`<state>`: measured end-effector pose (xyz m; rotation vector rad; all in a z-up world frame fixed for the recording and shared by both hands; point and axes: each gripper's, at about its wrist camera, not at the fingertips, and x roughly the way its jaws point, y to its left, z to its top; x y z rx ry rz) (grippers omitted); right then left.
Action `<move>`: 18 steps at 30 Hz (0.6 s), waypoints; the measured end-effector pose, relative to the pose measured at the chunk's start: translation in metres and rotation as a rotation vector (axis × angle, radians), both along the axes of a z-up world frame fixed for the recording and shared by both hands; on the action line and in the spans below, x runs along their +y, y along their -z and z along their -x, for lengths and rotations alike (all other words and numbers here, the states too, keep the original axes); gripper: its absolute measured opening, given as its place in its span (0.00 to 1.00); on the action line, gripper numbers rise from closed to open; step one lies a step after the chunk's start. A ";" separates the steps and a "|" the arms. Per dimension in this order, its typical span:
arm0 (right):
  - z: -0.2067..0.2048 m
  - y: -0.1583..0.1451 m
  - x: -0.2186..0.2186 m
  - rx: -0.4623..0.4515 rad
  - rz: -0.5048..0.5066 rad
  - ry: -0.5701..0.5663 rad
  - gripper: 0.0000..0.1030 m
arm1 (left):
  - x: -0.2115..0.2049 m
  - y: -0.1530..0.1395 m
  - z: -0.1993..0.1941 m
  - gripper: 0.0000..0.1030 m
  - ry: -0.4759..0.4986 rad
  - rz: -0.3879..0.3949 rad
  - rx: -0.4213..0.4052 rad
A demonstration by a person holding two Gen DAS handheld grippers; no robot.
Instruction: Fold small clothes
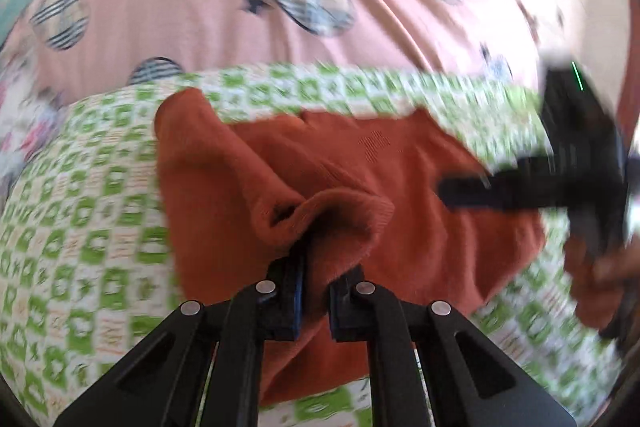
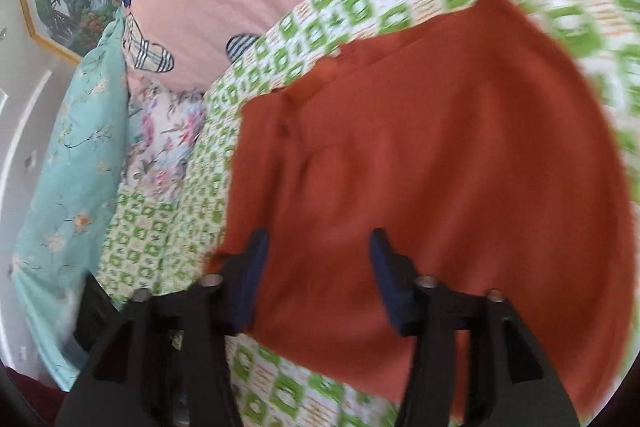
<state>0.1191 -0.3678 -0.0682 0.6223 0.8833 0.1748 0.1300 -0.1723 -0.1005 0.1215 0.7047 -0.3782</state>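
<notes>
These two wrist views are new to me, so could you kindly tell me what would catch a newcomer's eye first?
The rust-orange garment stands out most, spread across the green-and-white checked sheet. The left gripper is shut on a bunched fold at the garment's near edge, while the right gripper hangs open over it. Beyond the sheet lies a pink bedcover with plaid patches.

- Garment (image 1: 400, 187): plain rust-orange.
- Cloth (image 1: 92, 227) under the garment: white with green squares.
- Sheet (image 1: 180, 7) beyond the cloth: pink with plaid hearts and navy stars.
- Pillow (image 2: 76, 155) left of the cloth: turquoise, floral.
- Gripper pads (image 2: 256, 267): dark blue.
</notes>
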 end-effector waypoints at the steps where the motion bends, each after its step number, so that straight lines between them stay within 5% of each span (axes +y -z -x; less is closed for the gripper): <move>1: -0.012 0.003 0.003 0.012 -0.011 -0.016 0.60 | -0.010 0.012 -0.001 0.07 0.018 -0.038 0.016; 4: -0.051 0.013 0.019 0.059 -0.018 -0.083 0.60 | -0.016 0.023 0.007 0.07 0.036 -0.076 0.007; 10: -0.115 0.031 0.061 0.086 -0.054 -0.198 0.60 | -0.003 0.015 0.012 0.06 0.057 -0.023 0.008; 11: -0.122 0.032 0.069 0.077 -0.035 -0.210 0.57 | -0.002 0.014 0.012 0.06 0.061 -0.023 0.004; 12: -0.128 0.031 0.076 0.072 0.000 -0.219 0.35 | -0.004 0.014 0.013 0.06 0.067 -0.027 0.003; 13: -0.132 0.029 0.082 0.079 0.040 -0.226 0.24 | -0.005 0.015 0.013 0.06 0.070 -0.032 0.003; 18: -0.100 -0.014 0.065 -0.035 0.080 -0.234 0.15 | -0.006 0.004 0.013 0.06 0.086 -0.020 -0.002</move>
